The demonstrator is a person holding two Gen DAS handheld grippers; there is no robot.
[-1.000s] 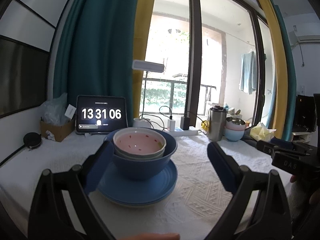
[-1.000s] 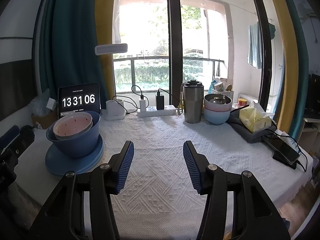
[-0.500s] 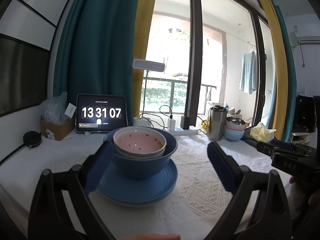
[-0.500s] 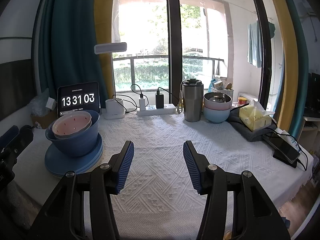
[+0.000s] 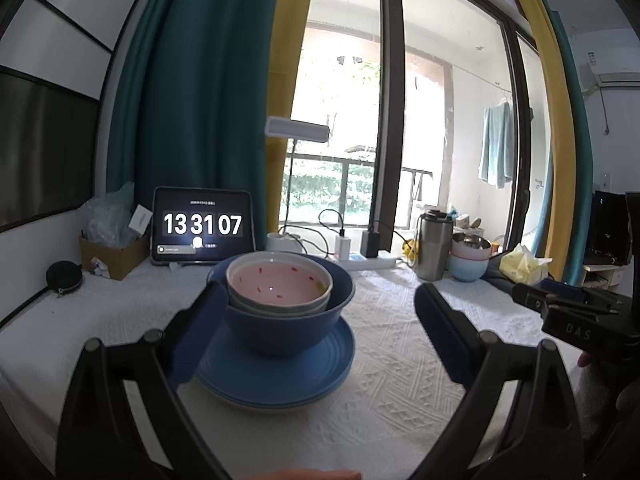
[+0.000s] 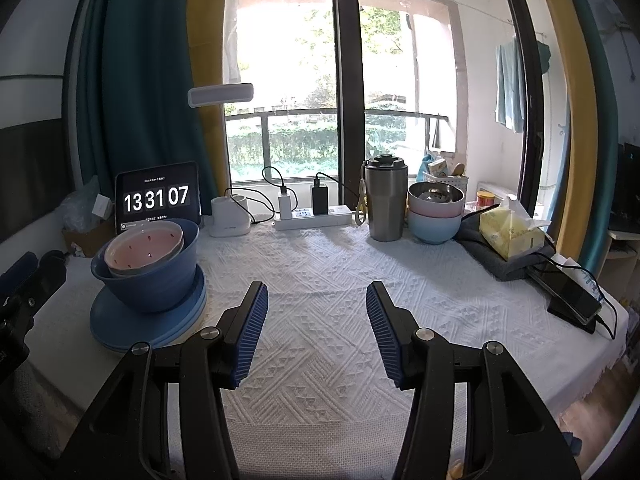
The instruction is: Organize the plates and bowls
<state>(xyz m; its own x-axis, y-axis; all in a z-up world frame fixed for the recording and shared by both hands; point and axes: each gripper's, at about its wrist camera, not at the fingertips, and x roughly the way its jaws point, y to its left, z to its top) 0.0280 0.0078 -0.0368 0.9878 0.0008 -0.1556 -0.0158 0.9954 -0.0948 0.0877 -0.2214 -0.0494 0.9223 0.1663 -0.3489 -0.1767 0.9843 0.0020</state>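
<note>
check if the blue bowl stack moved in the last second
No. In the left wrist view the blue bowl sits at the same spot below the clock tablet as before.

Bright daylight floods through the window (image 6: 340, 92), blown out there; fisheye bends and darkens edges

- Tablecloth (image 6: 320, 264): white woven cloth, raised geometric pattern, matt.
- Blue bowl (image 5: 286, 320) and blue plates (image 5: 280, 376), lower centre of the left view: smooth, softly glossy.
- Pink-lined bowl (image 5: 280, 284): glossy glaze.
- Tumbler (image 6: 386, 200), centre right: brushed metal, dark plastic lid.
- Right gripper (image 6: 316, 334) pads: ribbed blue rubber on black matt plastic.
- Tissue pack (image 6: 510, 232): yellow crinkly plastic wrap, paper tissue.
- Box (image 5: 112, 254), left: brown cardboard.
</note>
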